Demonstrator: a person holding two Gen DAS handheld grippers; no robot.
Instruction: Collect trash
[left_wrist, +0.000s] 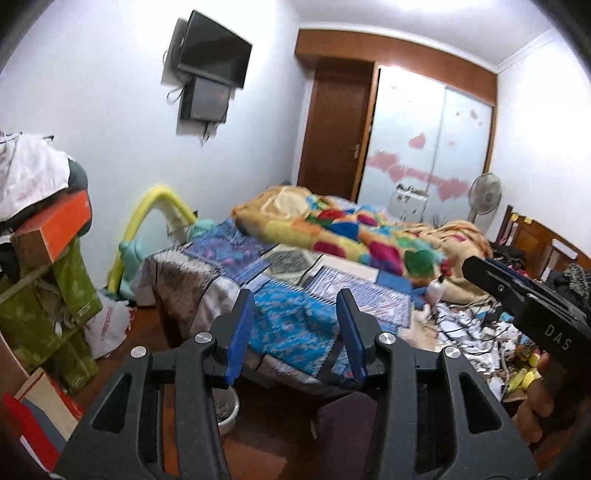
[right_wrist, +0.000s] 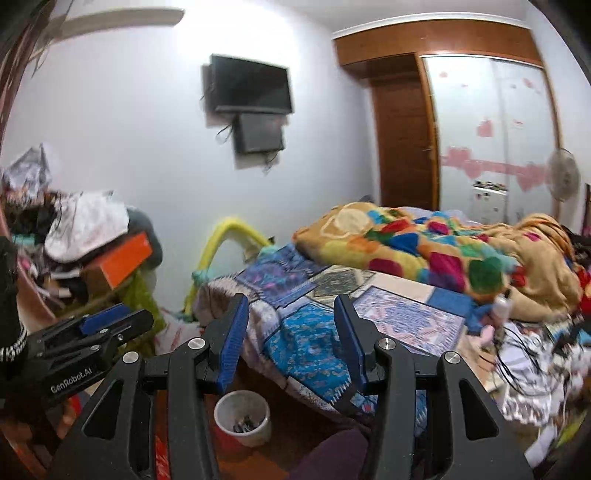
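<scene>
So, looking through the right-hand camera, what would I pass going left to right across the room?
Orange box on the clutter pile → yellow curved tube → wall-mounted TV → wooden door → standing fan.

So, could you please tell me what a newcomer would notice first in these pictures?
Probably the bright patchwork blanket heaped on the bed, which fills the middle of the room. Next, the two dark screens mounted on the white wall, and the clutter pile with an orange box at the left.
</scene>
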